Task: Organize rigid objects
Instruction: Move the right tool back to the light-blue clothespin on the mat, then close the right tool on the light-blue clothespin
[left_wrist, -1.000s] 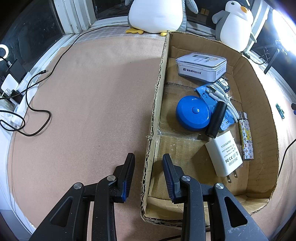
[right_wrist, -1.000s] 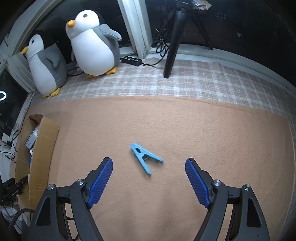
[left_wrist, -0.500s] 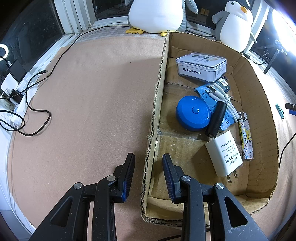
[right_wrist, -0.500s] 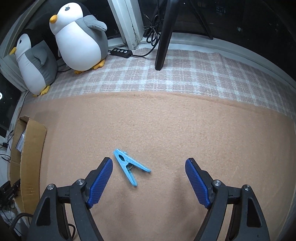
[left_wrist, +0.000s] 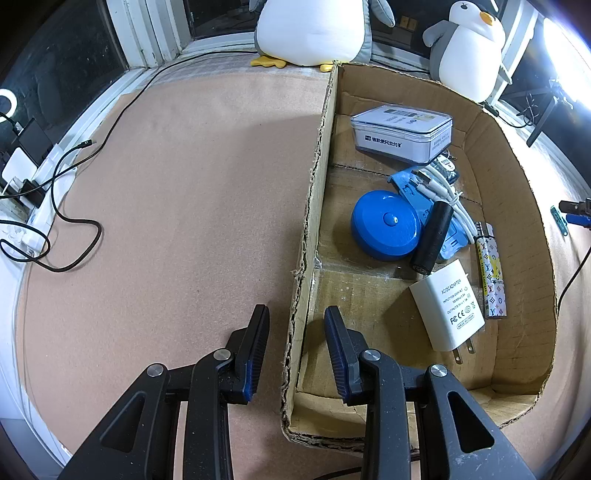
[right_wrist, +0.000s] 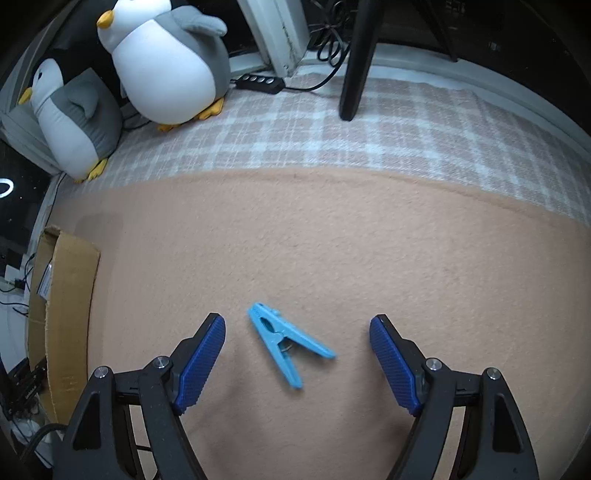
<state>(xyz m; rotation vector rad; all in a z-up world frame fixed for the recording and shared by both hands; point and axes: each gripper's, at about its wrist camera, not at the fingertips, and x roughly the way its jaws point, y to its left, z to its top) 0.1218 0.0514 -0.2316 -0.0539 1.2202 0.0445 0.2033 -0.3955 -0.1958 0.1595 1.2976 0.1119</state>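
Our right claw gapes wide around the clothespin: closing off-centre, we risk it squirting free.

The left gripper pointed steeply down, its jaws at their narrowest — one finger on each side of a cardboard wall, neither pad clearly touching it. The right gripper also tilted steeply down, jaws spread wide — blue ribbed pads facing inward, gripping nothing.
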